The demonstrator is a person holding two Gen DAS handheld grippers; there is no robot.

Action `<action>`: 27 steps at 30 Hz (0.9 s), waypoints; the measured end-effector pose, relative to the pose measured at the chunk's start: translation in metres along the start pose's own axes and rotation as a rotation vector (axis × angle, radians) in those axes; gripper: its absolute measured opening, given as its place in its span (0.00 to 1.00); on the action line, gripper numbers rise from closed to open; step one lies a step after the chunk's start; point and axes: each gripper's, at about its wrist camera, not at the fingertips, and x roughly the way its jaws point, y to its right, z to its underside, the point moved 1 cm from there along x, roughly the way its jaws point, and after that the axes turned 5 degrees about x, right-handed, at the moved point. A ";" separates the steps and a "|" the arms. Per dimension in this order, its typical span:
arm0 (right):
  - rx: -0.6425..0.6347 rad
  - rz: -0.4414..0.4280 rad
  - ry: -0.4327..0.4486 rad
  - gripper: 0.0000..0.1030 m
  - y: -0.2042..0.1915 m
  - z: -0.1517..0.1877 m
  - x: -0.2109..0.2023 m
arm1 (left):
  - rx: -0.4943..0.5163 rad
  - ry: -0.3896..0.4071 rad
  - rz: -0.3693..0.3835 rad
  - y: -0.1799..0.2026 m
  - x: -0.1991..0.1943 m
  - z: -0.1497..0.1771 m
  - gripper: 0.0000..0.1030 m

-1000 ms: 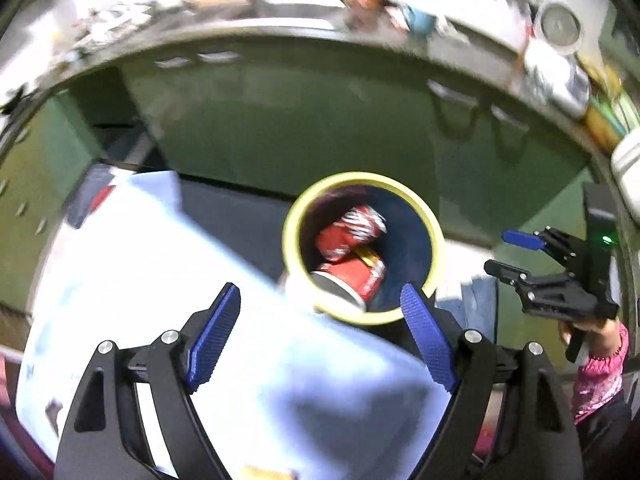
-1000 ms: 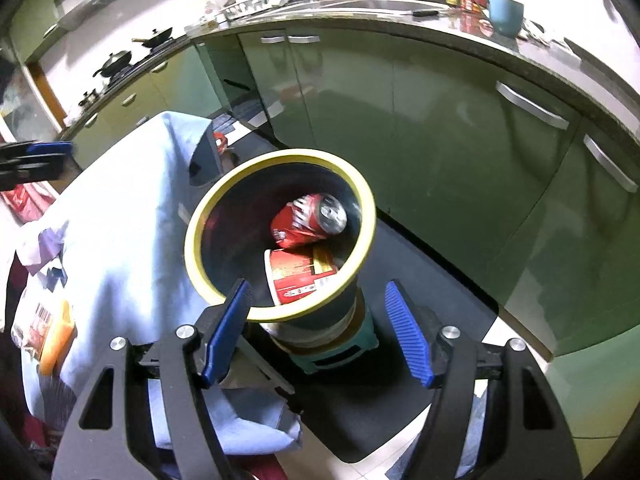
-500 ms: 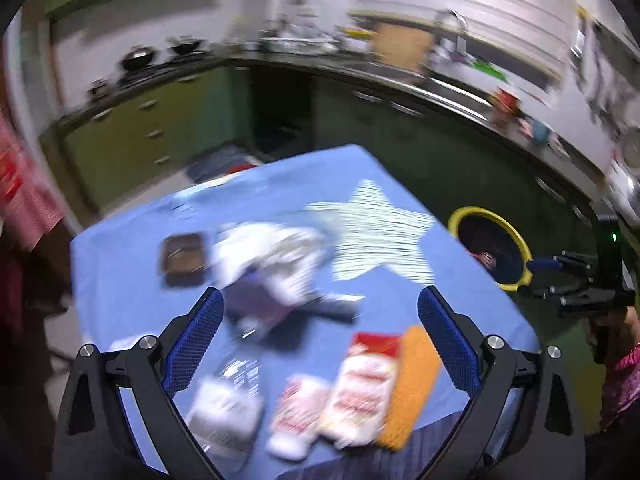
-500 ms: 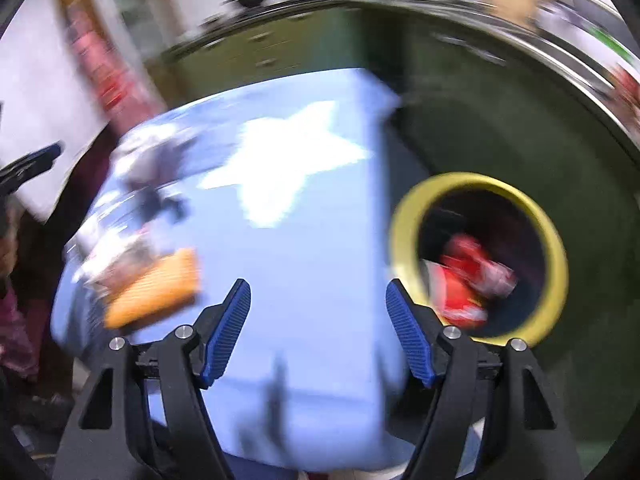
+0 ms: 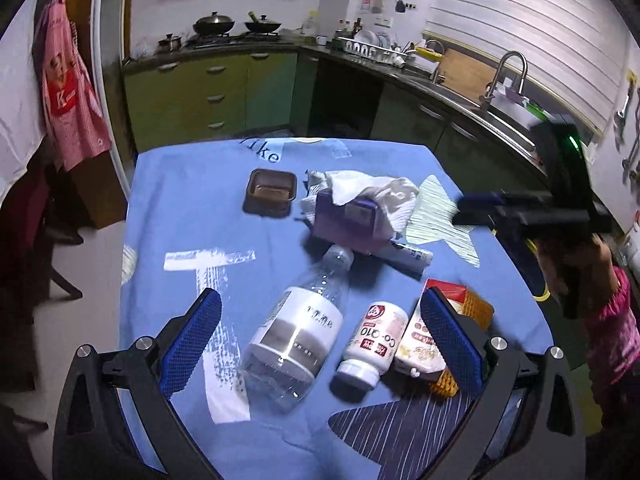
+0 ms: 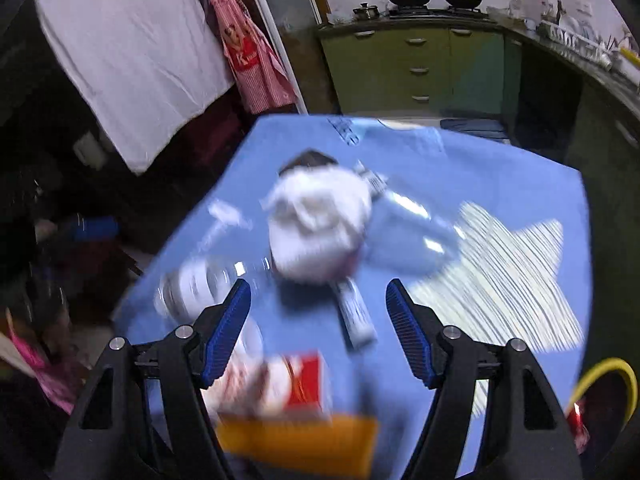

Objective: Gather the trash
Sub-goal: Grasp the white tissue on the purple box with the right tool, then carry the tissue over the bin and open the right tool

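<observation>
Both grippers over the table, blue cloth, trash spread across it. Left gripper has its jaws spread to full width, nothing between the pads; it hangs above the clear plastic bottle, which lies on its side, neck pointing away toward the far end. Right gripper stands partly open and empty, over the near middle of the table – this view is blurred, so fine detail is lost. Just right of the bottle: a small white pill bottle, then a snack packet lying against an orange pack. Further back, a crumpled white tissue draped over a purple box, a small tube at its foot, and a brown tray set apart to the left. The yellow-rimmed bin sits off the table's right corner with red trash already in it. Handling, as judged: the clear bottle looks empty, so light, thin-walled and slick – it will dent and may roll; best taken across the labelled mid-body, jaws square to its length. Pill bottle stiff, grip its body. Tissue soft and near weightless – pinch a raised fold. Packets limp, take by an edge
</observation>
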 end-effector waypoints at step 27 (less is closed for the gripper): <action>0.023 0.009 0.178 0.03 -0.030 -0.078 -0.057 | 0.041 -0.017 0.007 0.017 0.002 0.006 0.95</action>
